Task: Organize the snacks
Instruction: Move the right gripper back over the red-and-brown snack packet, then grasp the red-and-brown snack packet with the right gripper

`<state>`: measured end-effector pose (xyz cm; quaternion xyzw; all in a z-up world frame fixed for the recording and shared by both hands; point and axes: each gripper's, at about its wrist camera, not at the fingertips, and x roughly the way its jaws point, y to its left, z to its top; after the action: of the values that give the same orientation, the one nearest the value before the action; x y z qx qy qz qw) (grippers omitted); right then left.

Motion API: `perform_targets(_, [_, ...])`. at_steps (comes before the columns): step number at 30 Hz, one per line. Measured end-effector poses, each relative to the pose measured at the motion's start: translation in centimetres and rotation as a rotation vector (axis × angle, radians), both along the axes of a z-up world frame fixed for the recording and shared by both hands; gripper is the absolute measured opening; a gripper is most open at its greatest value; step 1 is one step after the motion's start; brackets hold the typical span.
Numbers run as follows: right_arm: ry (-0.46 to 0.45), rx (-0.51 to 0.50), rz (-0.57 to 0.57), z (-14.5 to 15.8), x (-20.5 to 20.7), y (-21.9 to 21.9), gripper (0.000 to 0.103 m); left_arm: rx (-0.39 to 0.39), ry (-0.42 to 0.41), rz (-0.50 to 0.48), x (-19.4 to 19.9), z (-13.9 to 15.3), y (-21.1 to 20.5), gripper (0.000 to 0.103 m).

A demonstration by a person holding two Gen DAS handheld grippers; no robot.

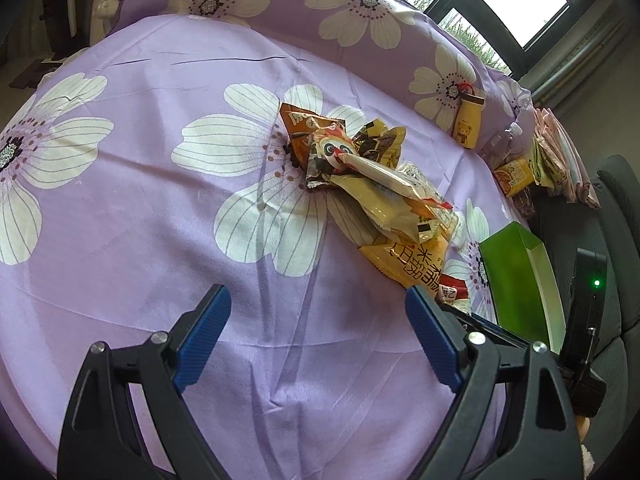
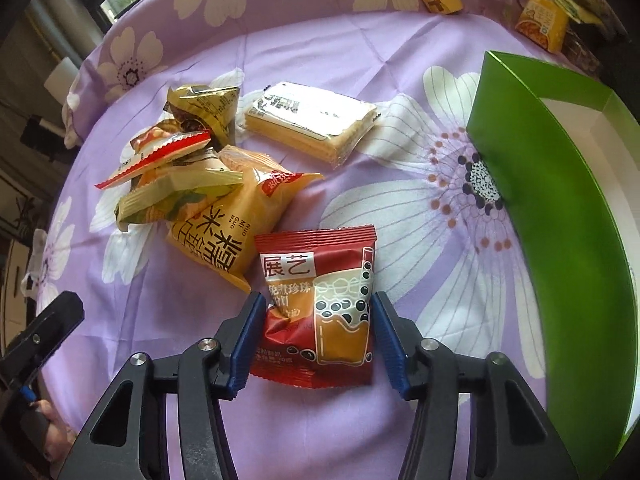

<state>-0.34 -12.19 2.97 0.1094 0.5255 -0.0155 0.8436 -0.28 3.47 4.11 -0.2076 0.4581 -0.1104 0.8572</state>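
Observation:
A red bubble-tea snack packet (image 2: pixel 320 308) lies on the purple flowered cloth between the blue pads of my right gripper (image 2: pixel 318 316). The jaws touch or nearly touch its two sides and have not squeezed it flat. A pile of yellow and orange snack packets (image 2: pixel 200 184) lies to its left, also in the left wrist view (image 1: pixel 376 192). A cream wafer pack (image 2: pixel 312 124) lies behind. A green box (image 2: pixel 560 220) with a white inside stands open at the right, also in the left wrist view (image 1: pixel 520 280). My left gripper (image 1: pixel 318 308) is open and empty above bare cloth.
A yellow bear bottle (image 1: pixel 470 120), a clear bottle (image 1: pixel 506 138), a small orange carton (image 1: pixel 514 176) and stacked packets (image 1: pixel 560 164) sit at the far right edge. A dark chair (image 1: pixel 616 216) stands beyond. A folded flowered quilt (image 1: pixel 360 12) lies along the back.

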Motion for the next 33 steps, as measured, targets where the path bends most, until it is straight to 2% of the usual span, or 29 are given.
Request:
perform_targets(7, [0.001, 0.079, 0.082, 1.2, -2.4, 1.0, 0.051, 0.013, -0.007, -0.004, -0.1, 0.2, -0.3, 0.090])
perform_targets(12, [-0.003, 0.121, 0.174, 1.5, -2.9, 3.6, 0.051, 0.015, -0.010, 0.001, -0.1, 0.2, -0.2, 0.090])
perform_targets(14, [0.007, 0.134, 0.201, 1.6, -2.4, 4.4, 0.055, 0.008, -0.012, 0.004, -0.2, 0.3, 0.0, 0.090])
perform_targets(17, [-0.013, 0.128, 0.188, 2.2, -2.1, 4.5, 0.055, -0.028, -0.014, 0.008, -0.3, 0.4, 0.5, 0.090])
perform_targets(20, [-0.024, 0.200, 0.174, 2.9, -1.8, 3.6, 0.055, -0.056, -0.014, 0.008, -0.4, 0.7, 0.7, 0.089])
perform_targets(24, [-0.043, 0.254, 0.115, 3.4, -1.4, 1.3, 0.055, -0.052, -0.003, -0.047, -0.7, 0.6, -0.6, 0.088])
perform_targets(27, [-0.041, 0.294, 0.090, 3.0, -1.2, 0.0, 0.055, -0.101, 0.026, -0.122, -0.9, 0.1, -2.0, 0.083])
perform_targets(30, [-0.054, 0.343, 0.111, 2.4, -1.3, -0.7, 0.055, -0.159, 0.057, -0.189, -1.0, -0.4, -3.5, 0.071])
perform_targets(33, [-0.021, 0.365, 0.105, 1.2, -1.3, -0.9, 0.050, -0.126, 0.082, -0.225, -1.2, -1.0, -5.1, 0.057])
